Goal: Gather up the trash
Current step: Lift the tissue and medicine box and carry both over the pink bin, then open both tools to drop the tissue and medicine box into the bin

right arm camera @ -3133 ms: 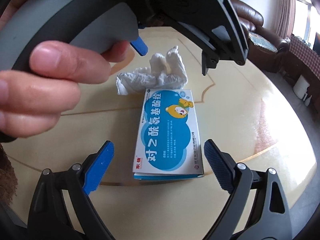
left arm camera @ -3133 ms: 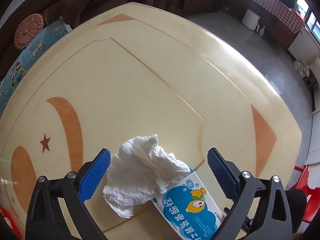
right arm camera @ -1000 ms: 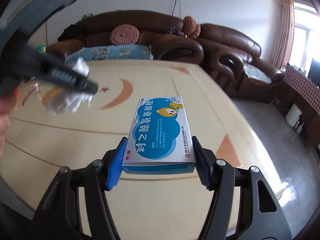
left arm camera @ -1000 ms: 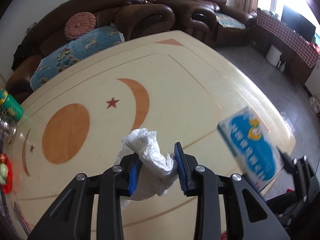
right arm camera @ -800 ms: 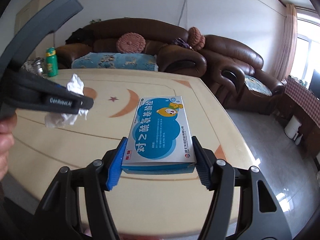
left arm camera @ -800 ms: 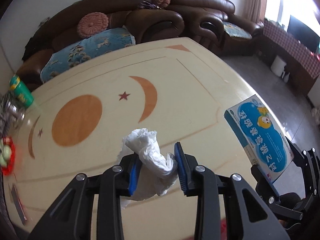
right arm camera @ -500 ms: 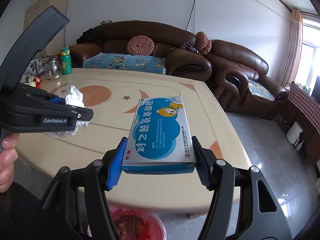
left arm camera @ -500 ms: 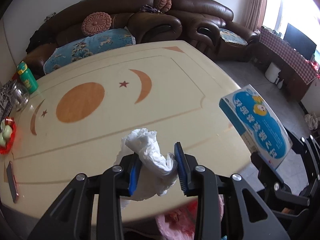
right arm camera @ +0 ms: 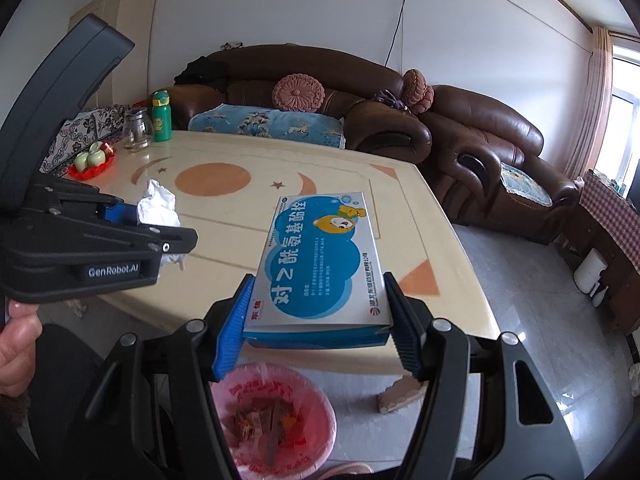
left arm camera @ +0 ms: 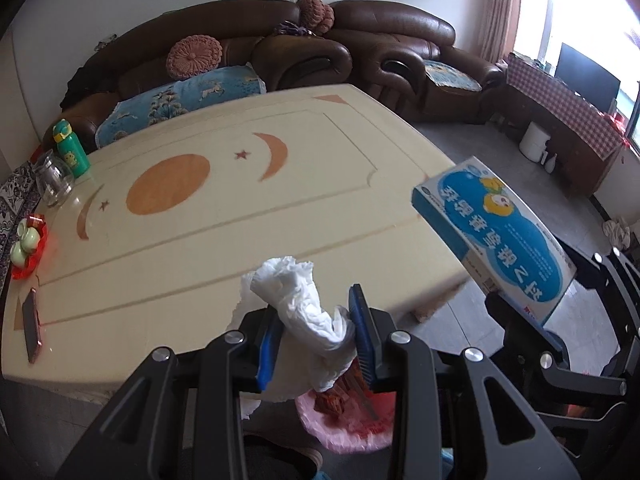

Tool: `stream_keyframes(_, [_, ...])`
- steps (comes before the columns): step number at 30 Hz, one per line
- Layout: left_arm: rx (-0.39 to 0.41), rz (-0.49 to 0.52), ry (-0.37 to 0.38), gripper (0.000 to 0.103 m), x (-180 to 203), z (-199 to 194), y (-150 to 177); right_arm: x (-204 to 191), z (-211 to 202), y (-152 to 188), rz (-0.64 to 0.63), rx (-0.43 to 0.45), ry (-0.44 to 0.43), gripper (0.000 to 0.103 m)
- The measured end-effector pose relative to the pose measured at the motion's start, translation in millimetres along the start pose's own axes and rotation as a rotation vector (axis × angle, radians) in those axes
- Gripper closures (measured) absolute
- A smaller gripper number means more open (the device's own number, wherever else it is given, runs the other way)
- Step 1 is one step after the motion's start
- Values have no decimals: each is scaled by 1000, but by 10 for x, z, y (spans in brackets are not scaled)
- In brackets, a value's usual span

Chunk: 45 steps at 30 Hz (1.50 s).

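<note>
L hand-held gripper pinches a tissue btw its blue pads. Tissue: white, crumpled, wrinkly, top end sticks up above the pads, lower part bulges and hangs below them. It's in the air, off the desk, near the desk's front edge. In the R view the same tissue shows as a white wad poking out past the black L hand-held gripper; a thumb shows at far left.

R hand-held gripper clamps a box by its two long sides, pads pressed flat on them. Box: flat cardboard, white w/ big blue cloud shapes, cartoon bear near the top, bubbles, Chinese text, small red logo at one near corner, blue side faces. Held roughly level, far end over the desk edge, near end out past it. In the L view the box is at right, tilted, print upside down.

Bin w/ pink bag liner sits on the floor below both grippers, beside the desk; reddish-brown scraps inside. L view: bin partly hidden behind the tissue and fingers.

Desk: cream top, orange circle, crescents, stars.
</note>
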<state>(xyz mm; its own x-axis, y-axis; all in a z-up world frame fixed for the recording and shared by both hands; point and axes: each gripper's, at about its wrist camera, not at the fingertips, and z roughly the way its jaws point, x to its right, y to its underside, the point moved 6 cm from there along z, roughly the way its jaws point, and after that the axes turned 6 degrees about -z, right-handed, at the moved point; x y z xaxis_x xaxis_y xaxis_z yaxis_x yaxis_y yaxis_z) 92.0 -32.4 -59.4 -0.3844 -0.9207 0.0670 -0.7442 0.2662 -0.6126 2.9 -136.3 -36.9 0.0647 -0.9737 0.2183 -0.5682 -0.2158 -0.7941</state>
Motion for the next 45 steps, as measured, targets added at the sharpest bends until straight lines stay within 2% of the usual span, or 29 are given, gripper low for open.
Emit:
stream_keyframes(11, [-89,11,92,71,246,133,617,-97,-123,440,-35,-84,10,42])
stream_keyframes(19, [-181,22,163,71,269,464,962,-236,-9,782,-64,-167,-11,42])
stream_keyframes(36, [-337,50,289,71,358,1264,1539,-545,760,1577,-92,-381,-108,42])
stream_keyframes(45, [-437,42,296,71,229,1817,1767,-652,1201,1909,-110,-477,-142,42])
